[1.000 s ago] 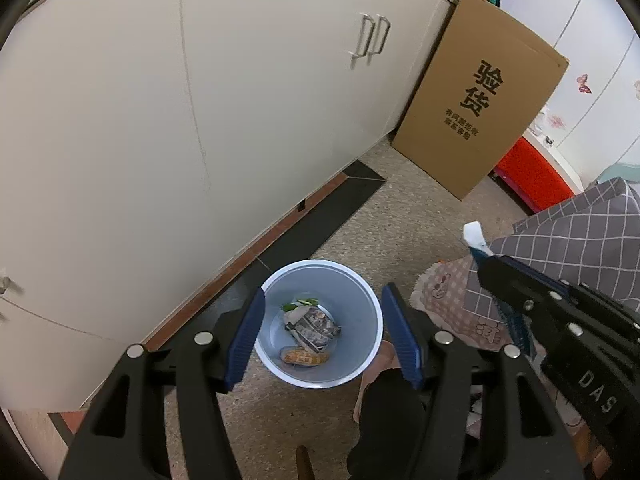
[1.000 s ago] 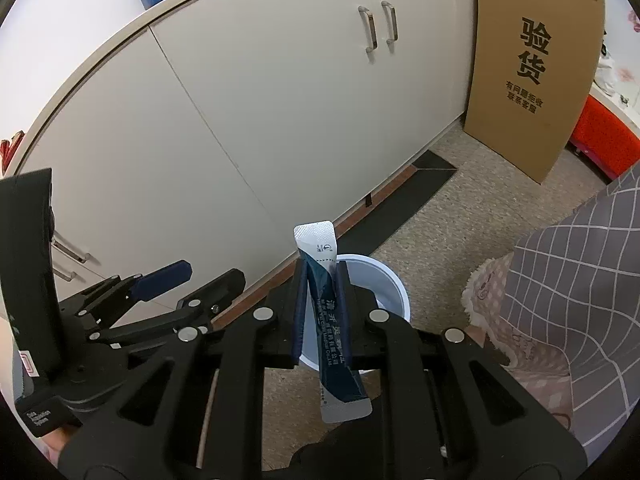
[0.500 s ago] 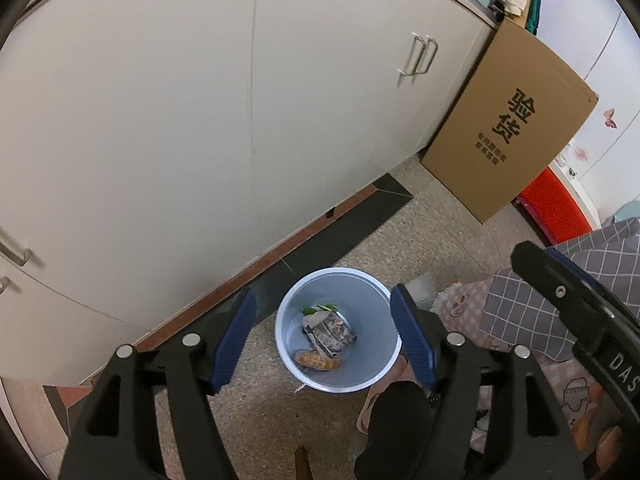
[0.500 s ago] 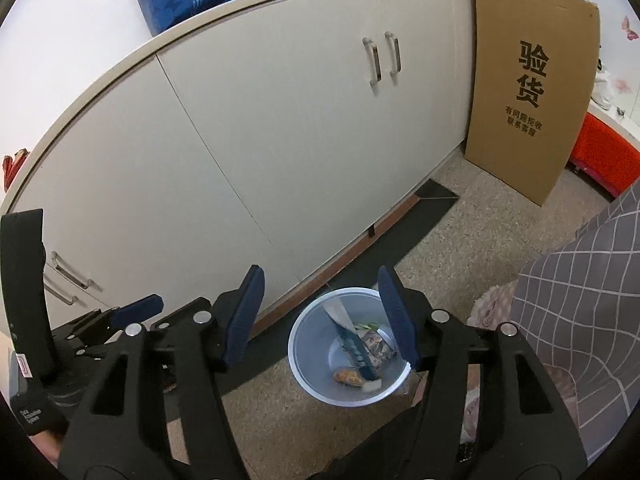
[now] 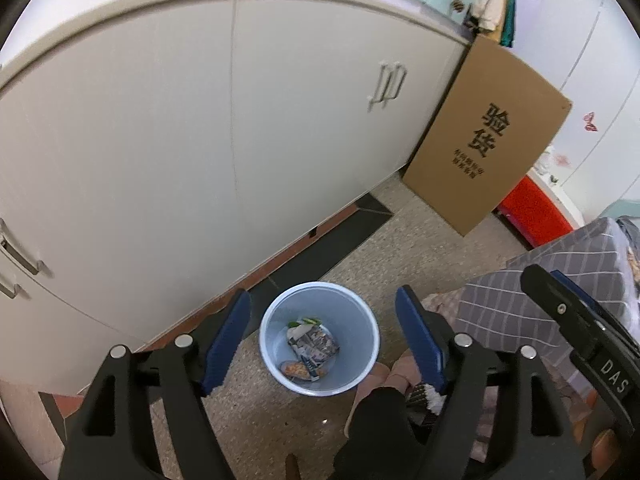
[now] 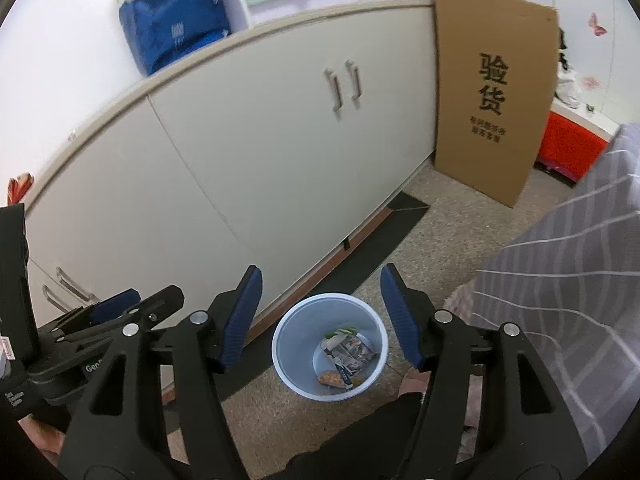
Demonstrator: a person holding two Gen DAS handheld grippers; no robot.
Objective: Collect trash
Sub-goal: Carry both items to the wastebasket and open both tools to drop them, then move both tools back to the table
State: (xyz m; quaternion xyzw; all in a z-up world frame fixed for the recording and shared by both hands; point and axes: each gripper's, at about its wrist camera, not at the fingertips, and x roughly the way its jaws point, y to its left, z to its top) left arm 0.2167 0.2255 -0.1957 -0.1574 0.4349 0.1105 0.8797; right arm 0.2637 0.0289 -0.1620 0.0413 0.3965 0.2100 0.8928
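Both claws hang wide and empty above the bin (image 5: 276, 340): right claw (image 6: 320, 316) has just opened, dropping its blue sachet (image 6: 342, 370) inside; left claw (image 5: 322, 340) widened further.

Cabinet handles (image 5: 386, 86) motion-blurred; wrappers in bin (image 6: 288, 344) too small to identify; small print on cardboard box (image 6: 489, 130) unreadable.

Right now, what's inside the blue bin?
The bin holds a printed wrapper, an orange snack packet, a dark sachet and something green. Anything beneath them is covered.
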